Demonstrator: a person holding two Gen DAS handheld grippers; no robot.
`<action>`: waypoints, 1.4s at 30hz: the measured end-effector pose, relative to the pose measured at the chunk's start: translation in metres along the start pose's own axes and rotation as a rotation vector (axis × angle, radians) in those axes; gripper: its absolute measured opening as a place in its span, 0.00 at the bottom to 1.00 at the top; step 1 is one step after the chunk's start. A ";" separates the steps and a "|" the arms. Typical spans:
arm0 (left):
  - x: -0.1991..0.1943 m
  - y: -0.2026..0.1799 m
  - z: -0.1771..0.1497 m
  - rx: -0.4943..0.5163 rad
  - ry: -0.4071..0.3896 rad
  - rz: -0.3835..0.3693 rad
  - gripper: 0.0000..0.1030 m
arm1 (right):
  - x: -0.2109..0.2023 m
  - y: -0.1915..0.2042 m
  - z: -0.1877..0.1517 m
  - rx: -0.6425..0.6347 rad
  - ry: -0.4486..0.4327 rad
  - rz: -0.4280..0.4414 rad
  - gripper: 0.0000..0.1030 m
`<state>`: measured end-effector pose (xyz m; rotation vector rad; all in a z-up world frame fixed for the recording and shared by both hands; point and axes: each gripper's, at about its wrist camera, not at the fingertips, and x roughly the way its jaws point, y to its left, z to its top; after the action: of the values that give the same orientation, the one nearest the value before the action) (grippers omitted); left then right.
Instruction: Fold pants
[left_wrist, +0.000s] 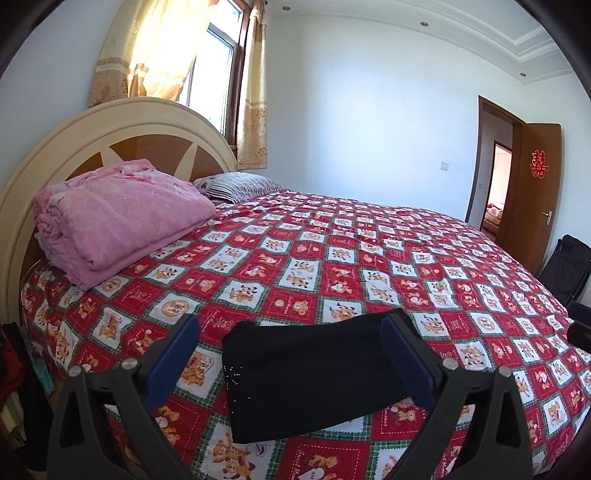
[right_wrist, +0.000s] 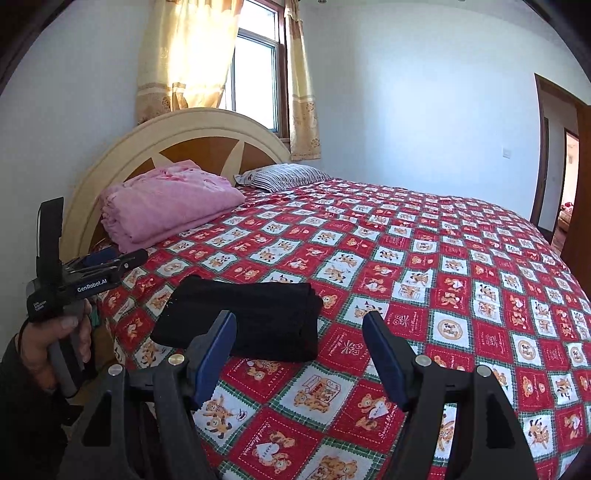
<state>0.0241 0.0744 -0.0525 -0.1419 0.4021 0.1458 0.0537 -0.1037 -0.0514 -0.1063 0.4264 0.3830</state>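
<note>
Black pants (left_wrist: 314, 376) lie folded into a compact rectangle on the red patterned bedspread (left_wrist: 332, 258), near the bed's front edge. My left gripper (left_wrist: 291, 328) is open and empty, held just above and in front of the pants, which show between its blue pads (left_wrist: 177, 354). In the right wrist view the folded pants (right_wrist: 247, 317) lie left of centre. My right gripper (right_wrist: 299, 332) is open and empty, to the right of the pants and apart from them. The left gripper (right_wrist: 107, 262) shows at the left of that view, held in a hand.
A folded pink quilt (left_wrist: 118, 221) and a striped pillow (left_wrist: 240, 186) lie by the rounded headboard (left_wrist: 110, 125). A curtained window (left_wrist: 218, 74) is behind. An open wooden door (left_wrist: 532, 192) and a black bag (left_wrist: 565, 269) are at the right.
</note>
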 end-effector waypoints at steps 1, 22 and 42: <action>0.000 0.000 0.000 0.000 0.001 0.001 0.98 | -0.001 -0.001 0.000 0.000 -0.002 -0.002 0.70; -0.004 -0.007 0.002 0.014 0.003 -0.001 1.00 | -0.007 -0.011 0.002 0.058 -0.031 0.013 0.71; -0.010 -0.016 0.005 0.067 -0.053 0.045 1.00 | -0.004 -0.010 0.001 0.036 -0.024 -0.003 0.72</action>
<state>0.0198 0.0583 -0.0425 -0.0628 0.3570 0.1798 0.0546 -0.1143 -0.0487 -0.0676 0.4094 0.3736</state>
